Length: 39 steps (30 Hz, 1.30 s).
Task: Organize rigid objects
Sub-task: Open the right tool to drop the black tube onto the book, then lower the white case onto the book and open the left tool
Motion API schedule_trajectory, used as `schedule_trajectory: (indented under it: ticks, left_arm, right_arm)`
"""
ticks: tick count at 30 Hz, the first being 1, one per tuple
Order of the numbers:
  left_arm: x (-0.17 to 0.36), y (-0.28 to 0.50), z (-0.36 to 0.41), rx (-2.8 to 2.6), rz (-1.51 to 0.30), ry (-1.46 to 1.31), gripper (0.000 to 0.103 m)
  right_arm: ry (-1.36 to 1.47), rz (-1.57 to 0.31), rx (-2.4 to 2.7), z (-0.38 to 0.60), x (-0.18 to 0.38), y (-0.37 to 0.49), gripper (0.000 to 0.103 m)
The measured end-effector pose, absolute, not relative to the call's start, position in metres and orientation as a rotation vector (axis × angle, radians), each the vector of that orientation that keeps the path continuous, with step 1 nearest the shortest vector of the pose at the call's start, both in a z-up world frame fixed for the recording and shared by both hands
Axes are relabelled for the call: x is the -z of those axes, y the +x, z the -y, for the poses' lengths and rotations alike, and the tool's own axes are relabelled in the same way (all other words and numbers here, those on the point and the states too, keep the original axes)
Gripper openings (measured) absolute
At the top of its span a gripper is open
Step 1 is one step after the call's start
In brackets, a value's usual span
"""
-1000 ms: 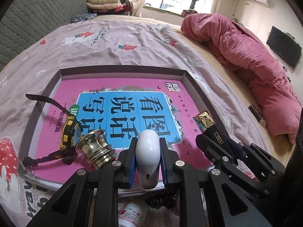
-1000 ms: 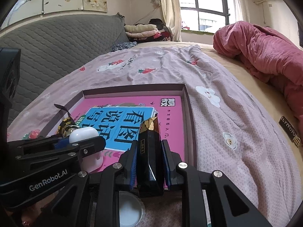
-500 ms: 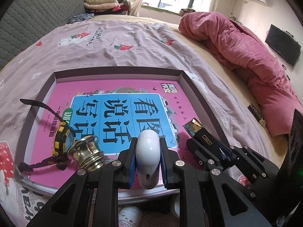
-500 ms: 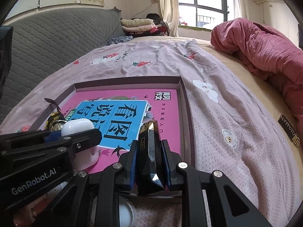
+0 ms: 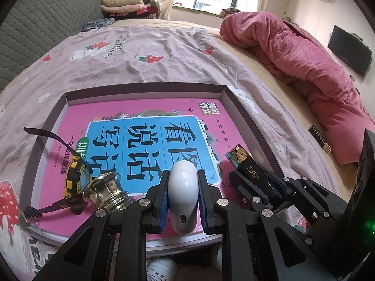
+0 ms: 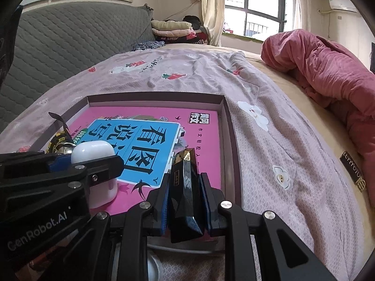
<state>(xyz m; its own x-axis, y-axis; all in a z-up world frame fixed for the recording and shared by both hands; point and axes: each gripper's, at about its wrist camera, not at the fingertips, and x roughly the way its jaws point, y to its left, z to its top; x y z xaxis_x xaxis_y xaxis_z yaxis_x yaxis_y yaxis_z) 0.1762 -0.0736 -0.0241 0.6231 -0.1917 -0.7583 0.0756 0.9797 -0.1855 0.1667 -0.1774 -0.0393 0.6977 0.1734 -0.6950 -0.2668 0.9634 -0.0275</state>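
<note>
Left wrist: left gripper (image 5: 183, 196) clenched on white earbud case (image 5: 183, 194) over pink book (image 5: 145, 140) in tray (image 5: 236, 107); watch (image 5: 75, 175) and brass knob (image 5: 105, 192) at 9 o'clock.
Right wrist: right gripper (image 6: 185, 199) grasping black faceted tube (image 6: 185, 196) near tray's 5 o'clock corner.

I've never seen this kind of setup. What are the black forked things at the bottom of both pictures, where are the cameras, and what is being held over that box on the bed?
There is no robot: a person holds a two-fingered tool in each hand, each carrying a wide-angle camera looking along its fingers. The left hand-held gripper is shut on a white earbud case. The right hand-held gripper is shut on a black faceted bottle with a gold tip. Both hang over a shallow box on the bed, which holds a pink book. On the book lie a yellow-and-black watch and a brass knob.
</note>
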Motion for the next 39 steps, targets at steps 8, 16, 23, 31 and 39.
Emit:
schedule_trajectory:
  ticks: [8, 16, 23, 31, 39]
  left_arm:
    - [0.025, 0.176, 0.074, 0.153, -0.887, -0.142, 0.022]
    - [0.026, 0.178, 0.067, 0.152, -0.894, -0.182, 0.022]
    - [0.025, 0.176, 0.069, 0.145, -0.893, -0.164, 0.021]
    - [0.024, 0.172, 0.079, 0.161, -0.924, -0.132, 0.021]
    - [0.032, 0.173, 0.084, 0.174, -0.986, -0.112, 0.021]
  right_arm:
    - [-0.108, -0.757, -0.266, 0.181, 0.038, 0.166, 0.024]
    - [-0.074, -0.721, -0.265, 0.19, 0.03, 0.164, 0.031]
    - [0.012, -0.644, -0.205, 0.217, 0.014, 0.162, 0.049]
    - [0.037, -0.644, -0.179, 0.225, 0.013, 0.164, 0.05]
    - [-0.009, -0.614, -0.217, 0.214, 0.008, 0.16, 0.051]
